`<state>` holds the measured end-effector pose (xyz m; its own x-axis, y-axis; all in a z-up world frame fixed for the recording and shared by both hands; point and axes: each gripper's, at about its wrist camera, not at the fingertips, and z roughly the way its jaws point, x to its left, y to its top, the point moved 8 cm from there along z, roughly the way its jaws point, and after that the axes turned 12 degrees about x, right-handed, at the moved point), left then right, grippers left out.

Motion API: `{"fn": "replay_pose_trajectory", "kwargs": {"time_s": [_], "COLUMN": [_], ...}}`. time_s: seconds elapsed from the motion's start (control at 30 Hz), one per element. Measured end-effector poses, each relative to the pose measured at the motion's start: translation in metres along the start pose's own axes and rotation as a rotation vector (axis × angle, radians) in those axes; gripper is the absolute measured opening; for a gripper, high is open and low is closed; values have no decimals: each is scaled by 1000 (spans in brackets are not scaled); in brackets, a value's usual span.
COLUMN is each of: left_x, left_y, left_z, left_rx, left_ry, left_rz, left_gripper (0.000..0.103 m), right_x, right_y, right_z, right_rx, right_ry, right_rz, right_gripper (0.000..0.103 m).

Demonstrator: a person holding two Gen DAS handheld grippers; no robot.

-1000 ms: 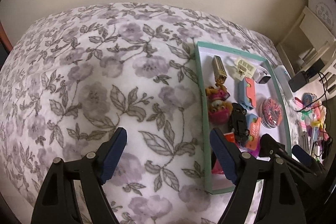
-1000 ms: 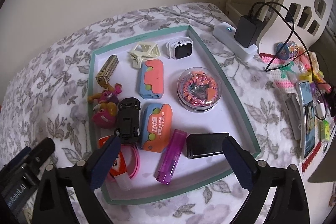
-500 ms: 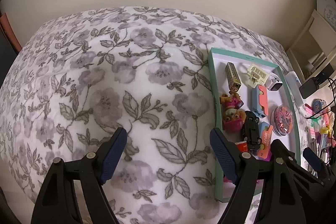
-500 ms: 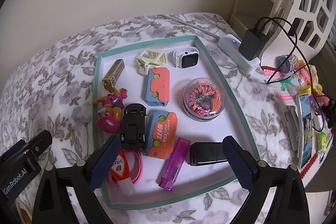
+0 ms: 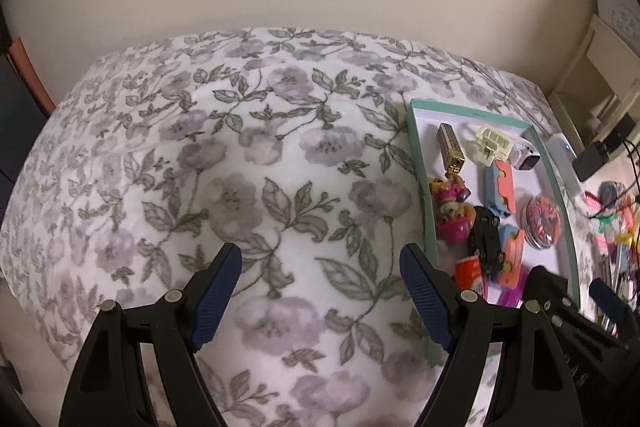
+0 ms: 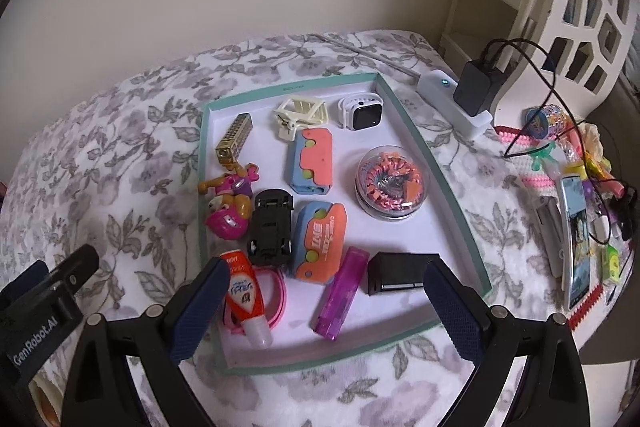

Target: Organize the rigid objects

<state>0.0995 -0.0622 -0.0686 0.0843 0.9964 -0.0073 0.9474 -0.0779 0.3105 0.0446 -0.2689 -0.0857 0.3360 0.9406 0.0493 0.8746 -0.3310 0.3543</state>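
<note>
A teal-rimmed white tray point(image 6: 456, 195) lies on a floral-covered surface. It holds several small things: a black toy car point(image 6: 270, 227), two orange-and-blue cases point(image 6: 320, 241), a purple lighter point(image 6: 340, 293), a black box point(image 6: 400, 273), a round clear box of hair ties point(image 6: 390, 185), a pink figure point(image 6: 228, 207), an orange tube point(image 6: 244, 293), a watch point(image 6: 362, 113). My right gripper point(image 6: 326, 303) is open and empty above the tray's near edge. My left gripper point(image 5: 320, 291) is open and empty over bare cloth, left of the tray point(image 5: 420, 163).
A white power strip point(image 6: 452, 99) with a black charger stands right of the tray. Cables, a phone point(image 6: 576, 239) and colourful clutter lie at the far right. A white cut-out shelf point(image 6: 580, 7) stands behind them. A wall runs behind the floral cloth point(image 5: 200, 167).
Both grippers have drawn back and up from the tray, so the tray looks smaller and farther. Both stay open. The tray's contents have not moved.
</note>
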Motion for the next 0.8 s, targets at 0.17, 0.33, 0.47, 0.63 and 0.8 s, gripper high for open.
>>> {"fn": "replay_pose_trajectory", "kwargs": {"time_s": [0.17,0.33,0.47,0.63,0.8], "left_x": [7,14,17,22,21], "left_y": [-17,-37,-50,-59,-65], "left_z": [-20,-31,-33,-34,-37], "left_rx": [-41,-73,-61,-54,-58], "left_ry": [-11,-8,-18,11,15], "left_rz": [38,65,68,69,78], "left_gripper": [82,82,82,82,82], "right_x": [-2,-1,3,8,11], "right_y": [-14,-31,-45,-61,-73], "right_z": [-16,-30,-40,-48,-51], "right_rx": [-26,-52,-73,-93,-96], "right_ry": [-2,-8,-15,-31,-33], "right_rz": [0,-19,-42,-77,-101], "right_gripper": [99,99,99,99,99]}}
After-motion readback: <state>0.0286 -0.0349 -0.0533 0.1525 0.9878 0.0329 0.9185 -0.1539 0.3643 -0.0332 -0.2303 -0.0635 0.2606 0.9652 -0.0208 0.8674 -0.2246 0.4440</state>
